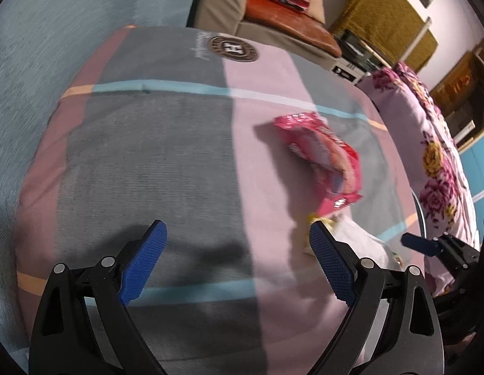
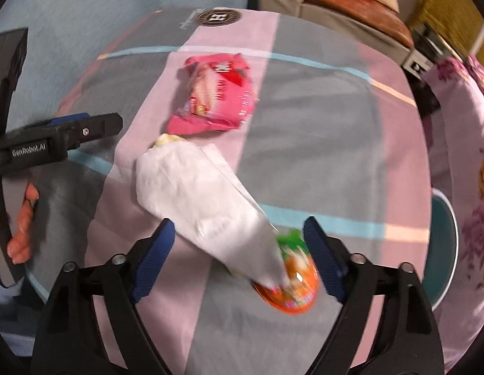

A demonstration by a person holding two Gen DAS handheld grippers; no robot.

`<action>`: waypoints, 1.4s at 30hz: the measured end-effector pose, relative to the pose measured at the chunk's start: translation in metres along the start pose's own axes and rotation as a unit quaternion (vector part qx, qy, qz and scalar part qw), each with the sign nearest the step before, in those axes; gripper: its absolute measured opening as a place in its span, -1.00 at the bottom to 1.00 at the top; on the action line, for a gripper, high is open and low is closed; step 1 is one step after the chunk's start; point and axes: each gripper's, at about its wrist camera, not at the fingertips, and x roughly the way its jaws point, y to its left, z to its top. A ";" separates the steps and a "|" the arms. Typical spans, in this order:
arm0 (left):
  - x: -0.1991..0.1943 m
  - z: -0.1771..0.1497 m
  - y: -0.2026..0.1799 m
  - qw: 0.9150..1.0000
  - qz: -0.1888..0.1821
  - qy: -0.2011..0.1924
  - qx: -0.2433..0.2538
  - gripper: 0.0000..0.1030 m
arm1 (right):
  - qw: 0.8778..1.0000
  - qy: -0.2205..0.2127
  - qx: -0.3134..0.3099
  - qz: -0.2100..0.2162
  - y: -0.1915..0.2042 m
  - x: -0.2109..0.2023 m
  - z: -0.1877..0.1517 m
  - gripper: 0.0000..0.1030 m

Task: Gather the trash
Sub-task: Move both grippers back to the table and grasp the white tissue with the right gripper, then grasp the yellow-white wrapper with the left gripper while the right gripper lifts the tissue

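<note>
Striped cloth in grey, pink and pale blue bands covers the round tabletop that I am working over, with a sofa behind its far edge and a floral blanket along its right edge. Three pieces of trash lie on the cloth. A pink snack wrapper rests toward the far side of the tabletop, crumpled and lying flat. Just nearer, almost touching it, a white paper bag stretches diagonally toward the near edge. Its near end overlaps an orange packet with green at its top.

My right gripper hovers low over the near end of the bag and the orange packet, its blue-padded fingers spread wide and holding nothing; the packet sits close to the right finger. My left gripper hangs over the left part of the cloth, fingers also spread wide and empty, with the wrapper ahead and to its right.
</note>
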 end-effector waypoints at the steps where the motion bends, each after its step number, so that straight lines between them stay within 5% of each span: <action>1: 0.001 0.001 0.004 1.000 0.000 0.001 -0.004 0.80 | 1.000 0.004 -0.003 0.004 0.004 0.005 0.002 0.26; 6: 0.008 0.002 0.009 1.000 -0.001 0.005 -0.012 0.80 | 1.000 0.016 -0.007 0.016 0.010 0.018 0.008 -0.26; 11: 0.010 0.001 0.007 1.000 -0.002 0.006 -0.009 0.80 | 0.999 0.006 0.013 0.029 0.002 0.011 0.009 -0.29; 14: 0.010 -0.001 0.002 1.000 -0.004 0.007 -0.004 0.80 | 0.999 0.001 0.024 0.032 -0.002 0.007 0.007 -0.77; 16: 0.011 -0.003 -0.002 1.000 -0.006 0.008 0.000 0.80 | 0.999 0.002 0.027 0.034 -0.004 0.005 0.007 -0.87; 23: 0.008 -0.007 -0.006 1.000 -0.001 0.009 0.007 0.80 | 0.996 0.023 0.041 0.071 -0.010 0.010 0.003 -0.74; 26: 0.006 -0.007 0.000 1.000 0.005 0.007 -0.001 0.80 | 0.998 0.016 0.022 0.059 -0.004 0.011 0.003 -0.11; 34: 0.001 -0.011 0.018 1.000 0.009 0.003 -0.024 0.80 | 0.996 0.024 -0.078 0.040 0.031 0.008 -0.008 -0.01; 39: 0.000 -0.013 0.021 1.000 0.009 0.001 -0.027 0.80 | 0.996 0.025 -0.089 0.014 0.034 0.019 -0.006 -0.03; 42: -0.001 -0.013 0.021 1.000 0.009 0.002 -0.026 0.80 | 0.996 0.023 -0.084 0.004 0.033 0.023 -0.002 -0.47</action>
